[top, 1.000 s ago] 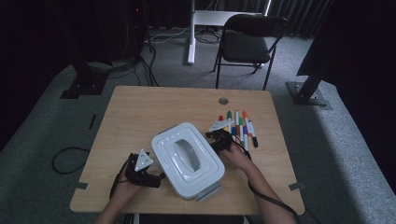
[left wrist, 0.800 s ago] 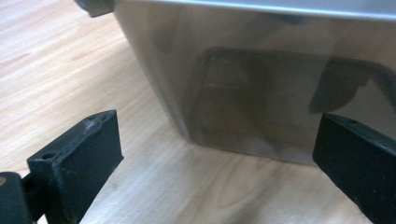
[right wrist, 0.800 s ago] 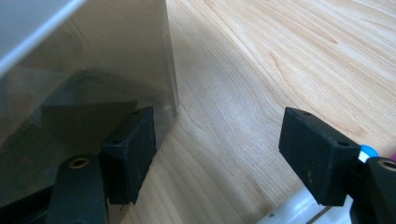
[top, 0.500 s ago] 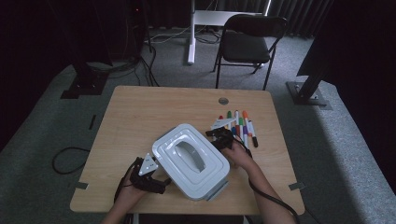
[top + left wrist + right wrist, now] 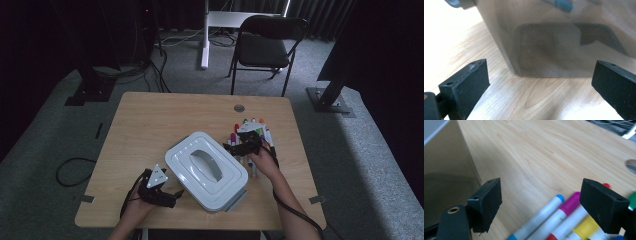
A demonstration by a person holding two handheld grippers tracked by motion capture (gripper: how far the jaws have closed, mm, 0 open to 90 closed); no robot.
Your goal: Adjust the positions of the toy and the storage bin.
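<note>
Wooden table [image 5: 150, 125]: right gripper [image 5: 245, 145] (jaws just widened, nothing between) above markers [image 5: 250, 132]

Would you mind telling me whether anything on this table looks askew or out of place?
The lidded white storage box sits skewed, turned at an angle to the edges of the wooden table. The markers lie loose beside it, not inside. Nothing looks spilled or damaged.

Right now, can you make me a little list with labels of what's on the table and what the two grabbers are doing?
table: wooden table
box: lidded box, white lid on, near the front edge
markers: row of markers right of the box
left gripper: jaws open, empty, facing the box's side
right gripper: jaws open, just widened, empty, above the markers
</note>
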